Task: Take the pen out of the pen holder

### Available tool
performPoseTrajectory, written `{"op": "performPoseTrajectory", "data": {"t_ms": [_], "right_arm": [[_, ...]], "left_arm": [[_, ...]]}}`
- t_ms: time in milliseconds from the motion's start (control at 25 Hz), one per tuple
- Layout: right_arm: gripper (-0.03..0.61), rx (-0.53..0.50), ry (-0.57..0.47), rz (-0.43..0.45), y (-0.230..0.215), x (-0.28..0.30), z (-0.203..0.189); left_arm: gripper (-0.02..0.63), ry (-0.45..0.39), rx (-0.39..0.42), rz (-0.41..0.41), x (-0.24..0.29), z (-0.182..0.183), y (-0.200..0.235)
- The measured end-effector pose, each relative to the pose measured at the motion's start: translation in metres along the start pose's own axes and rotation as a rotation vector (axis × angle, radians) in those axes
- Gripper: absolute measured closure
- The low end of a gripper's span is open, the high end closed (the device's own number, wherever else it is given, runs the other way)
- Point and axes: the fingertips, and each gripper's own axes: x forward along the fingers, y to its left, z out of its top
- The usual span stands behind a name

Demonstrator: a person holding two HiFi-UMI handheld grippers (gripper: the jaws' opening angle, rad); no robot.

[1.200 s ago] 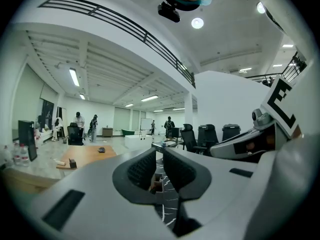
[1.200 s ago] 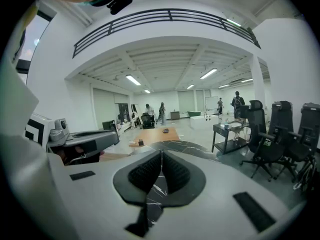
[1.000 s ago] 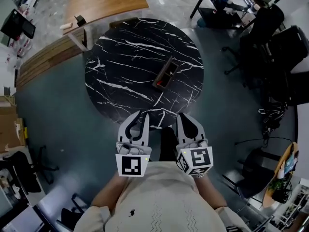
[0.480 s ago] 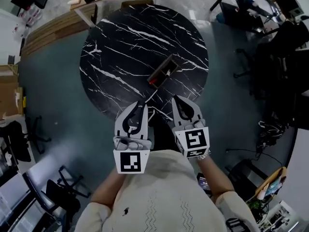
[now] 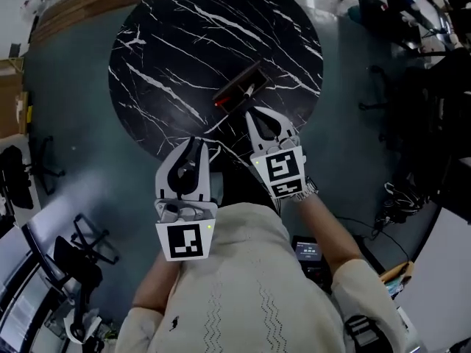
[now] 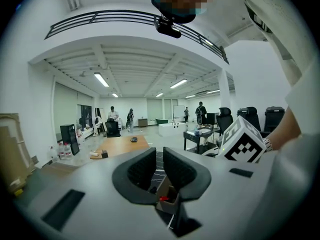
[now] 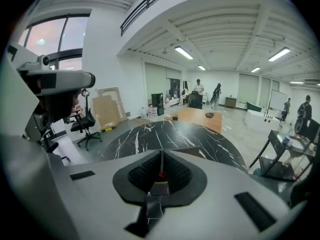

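On the round black marble table [image 5: 169, 43] lies a dark brown pen holder [image 5: 237, 87], with a red-tipped pen [image 5: 221, 101] at its near end. My right gripper [image 5: 254, 115] is over the table's near edge, just short of the holder, with its jaws shut and nothing in them. In the right gripper view the holder [image 7: 156, 186] shows below the closed right gripper [image 7: 161, 156]. My left gripper [image 5: 193, 144] hangs further back at the table's rim. Its jaws stand a narrow gap apart and are empty. The holder [image 6: 169, 198] appears through the left gripper [image 6: 159, 156].
Office chairs stand on the floor at the left [image 5: 77, 259] and the right [image 5: 419, 72]. A wooden desk [image 5: 81, 2] lies beyond the table's far left. A small device [image 5: 305, 250] lies on the floor by the person's right arm.
Both grippers have moved forward and down toward the table. The right one went further and now reaches over the table's edge near the holder. The left trails behind.
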Motion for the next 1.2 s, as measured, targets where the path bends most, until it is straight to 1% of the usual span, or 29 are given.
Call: {"op": "performPoseTrajectory", "data": {"t_ms": [200,360,440,520,680,800,1040,1200], "right_arm": [[0.557,-0.038,0.092,0.071,-0.012,0.027,-0.022],[0.553,-0.058,0.126,0.113,-0.02,0.041,-0.03],[0.503,-0.075,0.141,0.145,-0.019,0.048,-0.034],[0.482,-0.095,0.159,0.164,-0.021,0.054,-0.038],[0.466,-0.132,0.183,0.171,-0.022,0.064,-0.048],[0.455,-0.138,0.199,0.172,-0.019,0.069,-0.06],[0.446,-0.135,0.234,0.111,-0.026,0.077,-0.076],[0.446,-0.173,0.233,0.1,-0.028,0.09,-0.08]], "left_arm": [[0.56,-0.002,0.009,0.035,0.012,-0.004,0.002],[0.56,0.0,0.005,0.057,0.021,-0.008,0.005],[0.56,0.0,-0.008,0.082,0.023,-0.009,0.01],[0.56,0.001,-0.016,0.103,0.025,-0.009,0.014],[0.56,0.004,-0.02,0.133,0.03,-0.009,0.022],[0.56,0.003,-0.018,0.15,0.031,-0.007,0.026],[0.56,0.023,-0.02,0.158,0.027,-0.015,0.024],[0.56,0.024,-0.027,0.166,0.028,-0.017,0.02]]}}
